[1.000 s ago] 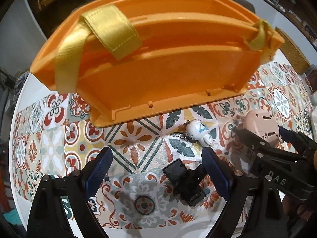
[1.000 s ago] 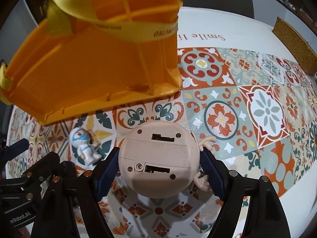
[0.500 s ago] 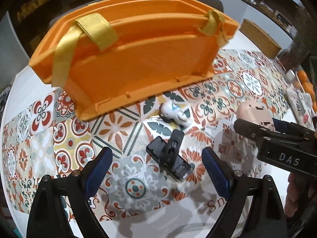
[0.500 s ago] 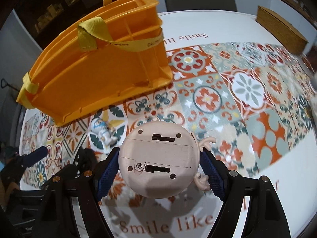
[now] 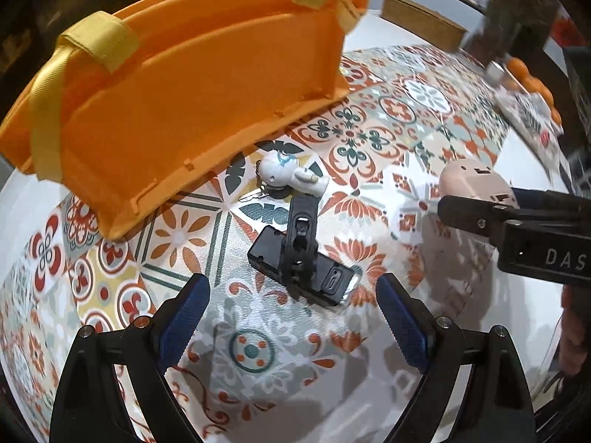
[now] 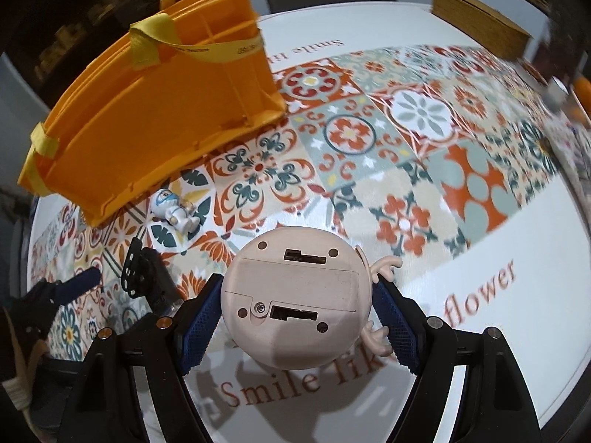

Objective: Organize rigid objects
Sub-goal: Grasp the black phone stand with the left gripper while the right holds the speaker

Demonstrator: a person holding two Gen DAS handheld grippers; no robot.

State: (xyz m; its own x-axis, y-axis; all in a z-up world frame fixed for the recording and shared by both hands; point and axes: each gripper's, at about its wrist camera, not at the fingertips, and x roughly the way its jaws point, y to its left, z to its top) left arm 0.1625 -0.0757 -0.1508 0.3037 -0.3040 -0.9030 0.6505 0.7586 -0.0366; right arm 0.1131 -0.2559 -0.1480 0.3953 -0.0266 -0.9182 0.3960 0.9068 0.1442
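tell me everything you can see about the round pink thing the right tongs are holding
The pink toy is a rounded, matte, plastic-looking body seen from its flat underside: a panel fixed by one screw, two dark slots, small round dots near the edge. Little antler-like prongs stick out on one side. It is clamped between the blue pads of the right tongs, apparently off the patterned tablecloth. From the left wrist it shows at the right edge.

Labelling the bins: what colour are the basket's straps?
Yellow straps on the orange basket; clearest in the left wrist view.

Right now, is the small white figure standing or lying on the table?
Lying. The white figure rests on its side on the tiled cloth, beside the orange basket, with its head toward the basket in both views.
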